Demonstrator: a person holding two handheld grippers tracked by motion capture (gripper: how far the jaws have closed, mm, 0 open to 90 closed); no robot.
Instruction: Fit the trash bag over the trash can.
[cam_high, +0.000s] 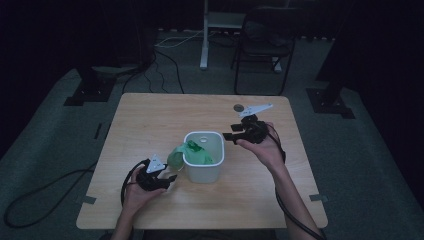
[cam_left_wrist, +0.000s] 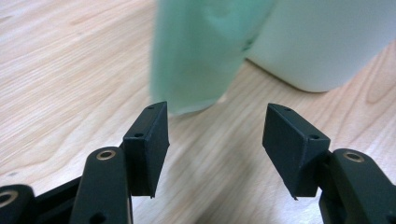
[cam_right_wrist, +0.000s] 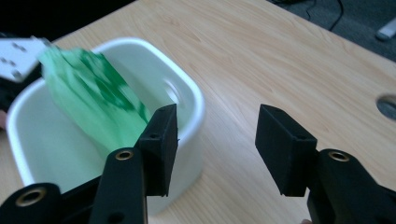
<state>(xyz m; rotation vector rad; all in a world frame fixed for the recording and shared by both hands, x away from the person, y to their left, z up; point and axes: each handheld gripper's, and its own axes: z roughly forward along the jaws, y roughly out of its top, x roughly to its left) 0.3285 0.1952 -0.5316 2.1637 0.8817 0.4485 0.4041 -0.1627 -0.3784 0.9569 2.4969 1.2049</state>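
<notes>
A white bin (cam_high: 204, 167) stands on the wooden table (cam_high: 150, 115) with a green plastic bag (cam_high: 192, 152) partly inside it and draped over its left rim. My left gripper (cam_high: 170, 180) sits low beside the bin's left side, open, its jaws just short of the hanging bag (cam_left_wrist: 196, 51) and the bin (cam_left_wrist: 327, 42). My right gripper (cam_high: 231, 134) hovers to the right of the bin, open and holding nothing. The right gripper view looks at the bin (cam_right_wrist: 187, 88) with the bag (cam_right_wrist: 93, 102) inside.
A small round hole (cam_high: 239, 107) marks the table's far right part. Beyond the table stand a black chair (cam_high: 262, 45), a white stand (cam_high: 205, 35) and cables on the grey floor. Bare wood lies around the bin.
</notes>
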